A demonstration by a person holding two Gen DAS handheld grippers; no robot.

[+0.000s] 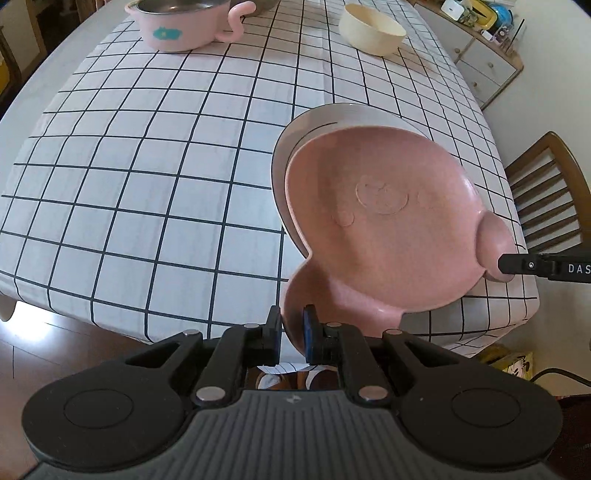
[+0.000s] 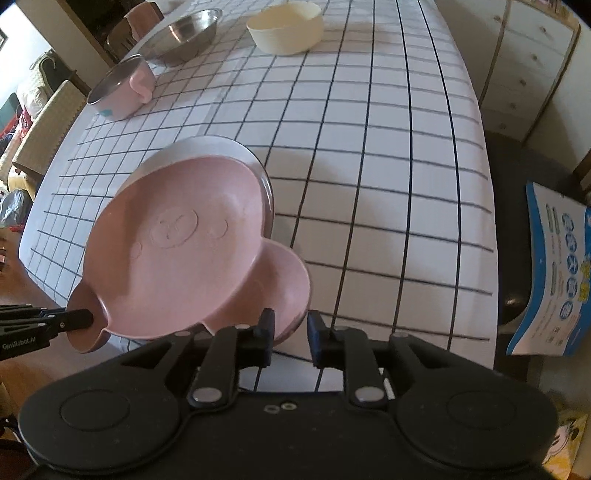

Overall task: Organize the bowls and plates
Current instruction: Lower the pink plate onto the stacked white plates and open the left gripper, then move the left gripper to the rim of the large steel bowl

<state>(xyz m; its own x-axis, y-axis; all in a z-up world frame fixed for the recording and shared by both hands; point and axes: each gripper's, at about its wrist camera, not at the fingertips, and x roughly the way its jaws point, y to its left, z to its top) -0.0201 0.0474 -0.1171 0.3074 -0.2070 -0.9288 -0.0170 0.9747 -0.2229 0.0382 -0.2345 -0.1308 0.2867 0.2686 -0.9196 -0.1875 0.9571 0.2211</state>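
A pink bear-face plate (image 1: 384, 221) (image 2: 177, 251) with two round ears lies over a grey round plate (image 1: 317, 118) (image 2: 199, 146) near the table's front edge. My left gripper (image 1: 291, 328) is shut on the rim of one ear; in the right wrist view the left gripper (image 2: 83, 319) shows at the plate's left ear. My right gripper (image 2: 291, 326) has the other ear's rim between its fingers, with a gap on the right side, so it is open. The right gripper (image 1: 508, 265) reaches that ear from the right in the left wrist view.
On the checked tablecloth (image 1: 155, 177) at the far end stand a pink handled bowl (image 1: 177, 33) (image 2: 118, 92), a steel bowl (image 2: 184, 33) and a cream bowl (image 1: 373, 29) (image 2: 284, 29). A wooden chair (image 1: 546, 192) and white drawers (image 2: 528, 66) stand to the right.
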